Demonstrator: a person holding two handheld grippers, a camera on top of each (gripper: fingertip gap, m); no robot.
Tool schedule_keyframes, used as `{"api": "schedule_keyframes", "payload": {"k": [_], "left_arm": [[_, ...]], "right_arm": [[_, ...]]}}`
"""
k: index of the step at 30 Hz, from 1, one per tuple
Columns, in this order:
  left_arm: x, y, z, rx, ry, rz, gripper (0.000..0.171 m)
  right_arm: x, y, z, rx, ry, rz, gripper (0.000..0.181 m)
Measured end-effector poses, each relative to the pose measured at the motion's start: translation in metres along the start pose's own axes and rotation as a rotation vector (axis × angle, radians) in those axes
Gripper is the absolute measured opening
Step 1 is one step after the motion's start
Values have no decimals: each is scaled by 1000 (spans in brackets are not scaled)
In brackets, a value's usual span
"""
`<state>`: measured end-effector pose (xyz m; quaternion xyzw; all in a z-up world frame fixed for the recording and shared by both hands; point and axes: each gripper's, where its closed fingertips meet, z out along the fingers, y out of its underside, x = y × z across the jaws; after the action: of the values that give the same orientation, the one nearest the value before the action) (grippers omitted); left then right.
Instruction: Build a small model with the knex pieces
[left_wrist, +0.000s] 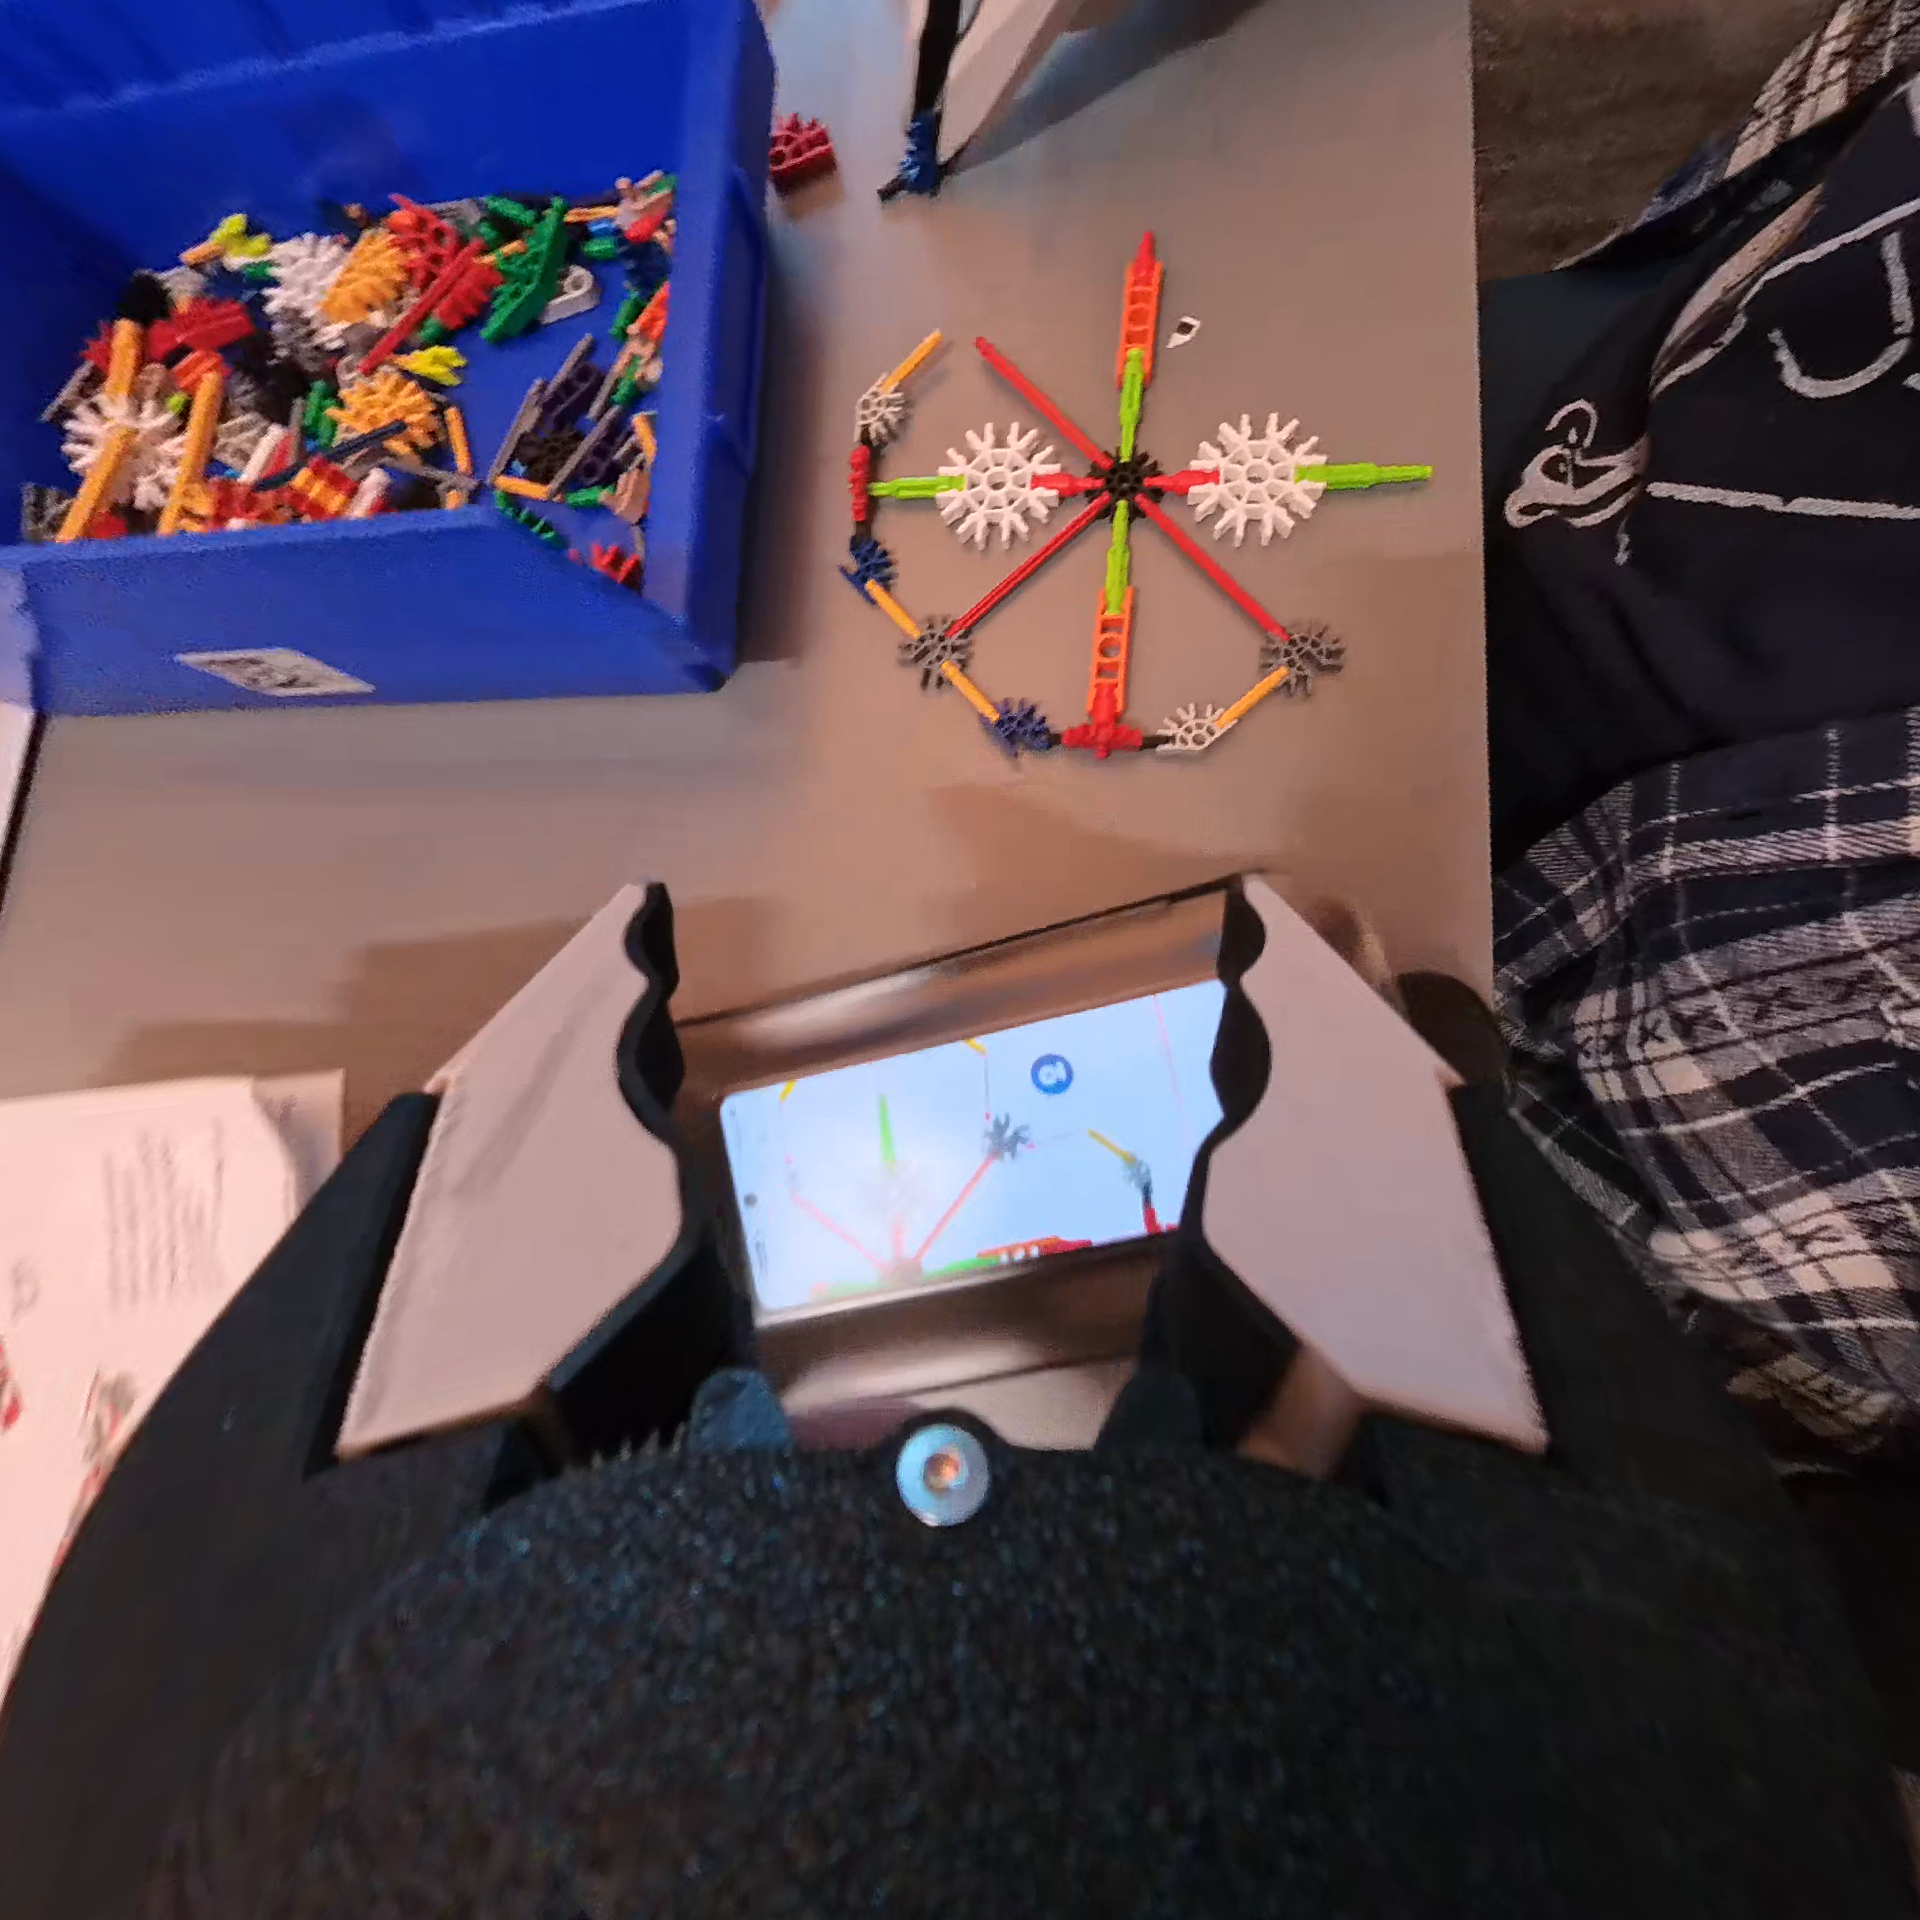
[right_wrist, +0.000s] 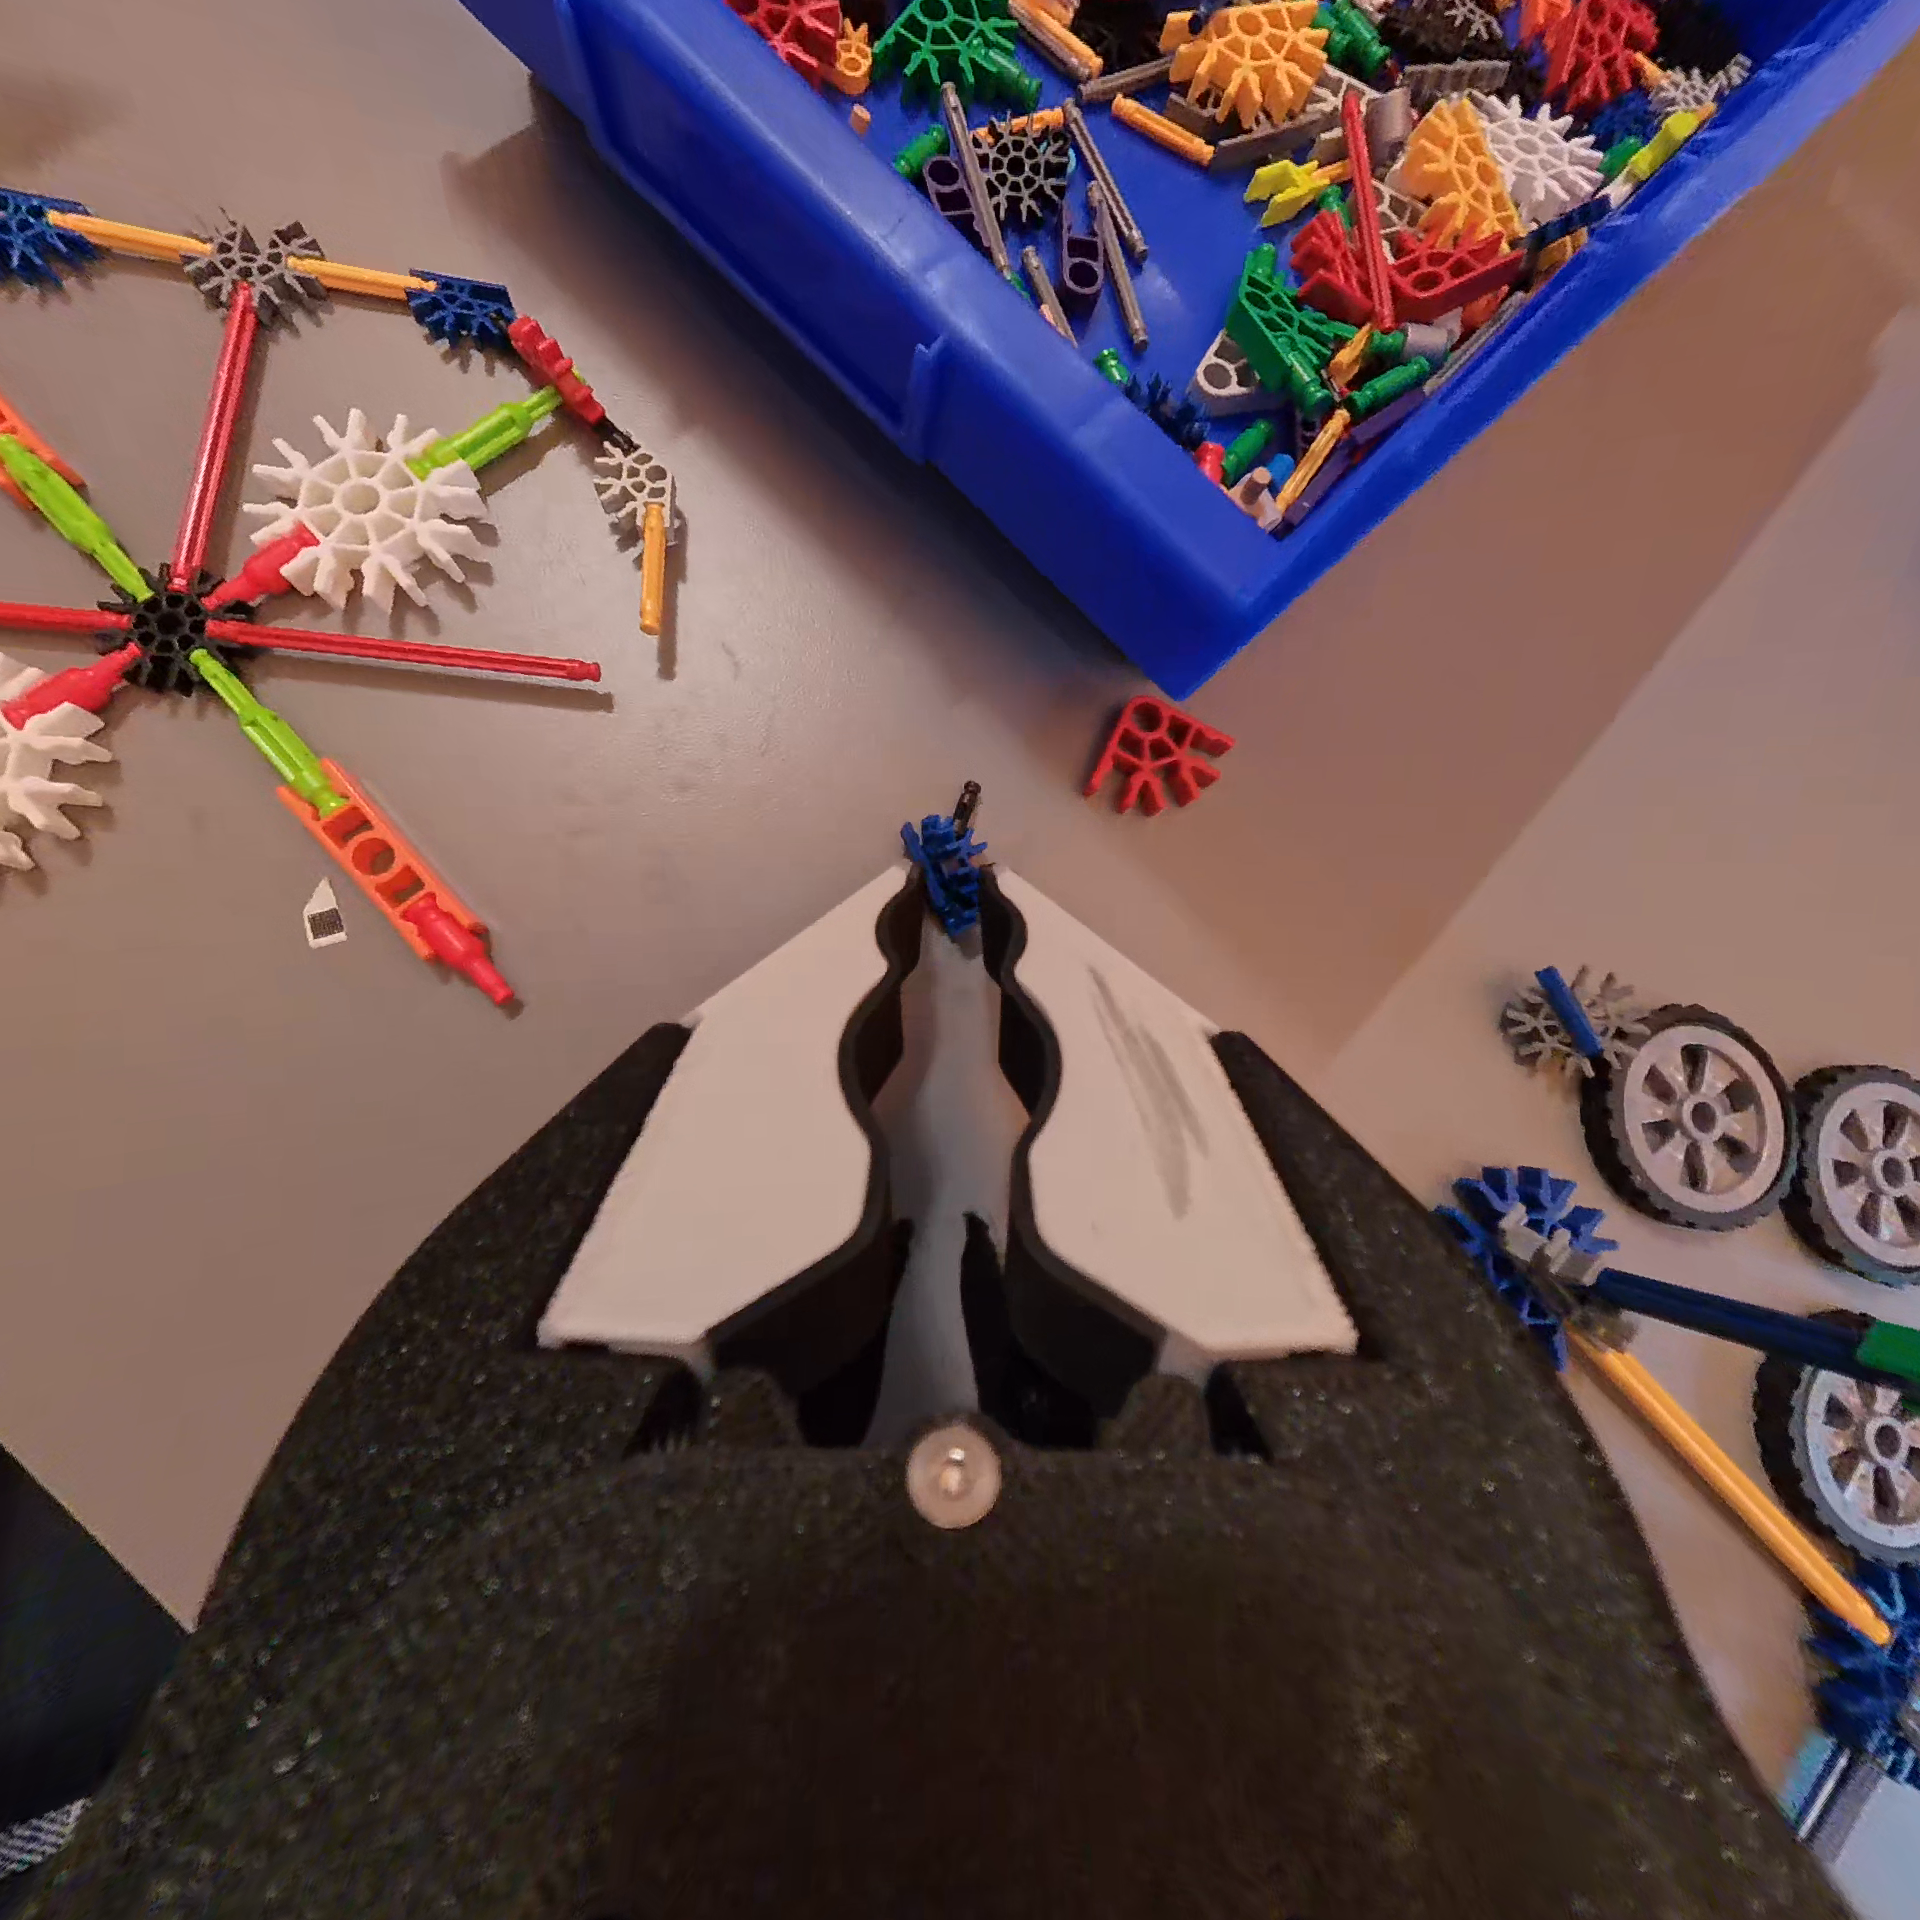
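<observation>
A flat wheel-shaped build (left_wrist: 1117, 488) of rods, white snowflake connectors and a black hub lies on the grey table; it also shows in the right wrist view (right_wrist: 166, 623) at the left. My right gripper (right_wrist: 948, 883) is shut on a small blue connector (right_wrist: 943, 868) with a short black rod in it, held above the table; it shows far off in the left wrist view (left_wrist: 914, 156). My left gripper (left_wrist: 945, 925) is open and empty, hovering over a phone (left_wrist: 971, 1174) with a lit screen, short of the build.
A blue bin (left_wrist: 416, 613) of mixed loose pieces stands left of the build, also in the right wrist view (right_wrist: 1039, 416). A red connector (right_wrist: 1155, 753) lies by its corner. Wheels (right_wrist: 1694, 1117) and a blue-and-yellow assembly (right_wrist: 1527, 1247) sit at the right. Papers (left_wrist: 135, 1247) lie left. A person in plaid (left_wrist: 1714, 1039) sits at the table edge. My right fingertips sit around 30 cm from my left ones.
</observation>
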<state>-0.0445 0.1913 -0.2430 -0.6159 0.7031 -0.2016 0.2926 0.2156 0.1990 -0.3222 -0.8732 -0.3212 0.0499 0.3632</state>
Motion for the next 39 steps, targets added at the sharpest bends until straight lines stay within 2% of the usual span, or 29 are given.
{"api": "schedule_keyframes", "payload": {"k": [6, 10, 18, 20, 22, 27, 32, 39], "left_arm": [[3, 8, -23, 99, -47, -50, 105], [11, 18, -29, 102, -62, -41, 105], [6, 17, -23, 149, -71, -48, 106], [3, 13, -19, 169, -73, -44, 106], [-1, 8, -14, 197, -75, -41, 106], [-8, -7, 1, 250, -55, -14, 105], [-9, -26, 12, 300, -26, 12, 104], [-13, -35, 26, 327, -6, 18, 103]], "right_arm": [[-1, 0, 1, 15, -7, 2, 10], [-1, -1, 1, 14, -12, 10, 11], [3, -13, -11, 9, 30, -15, 24], [5, -25, -24, 32, 43, -36, 23], [0, -46, -40, 80, 18, -84, 10], [7, -107, -57, 140, 10, -152, 14], [17, -149, -36, 79, -18, -220, 30], [18, -186, 19, -35, -112, -345, 27]]}}
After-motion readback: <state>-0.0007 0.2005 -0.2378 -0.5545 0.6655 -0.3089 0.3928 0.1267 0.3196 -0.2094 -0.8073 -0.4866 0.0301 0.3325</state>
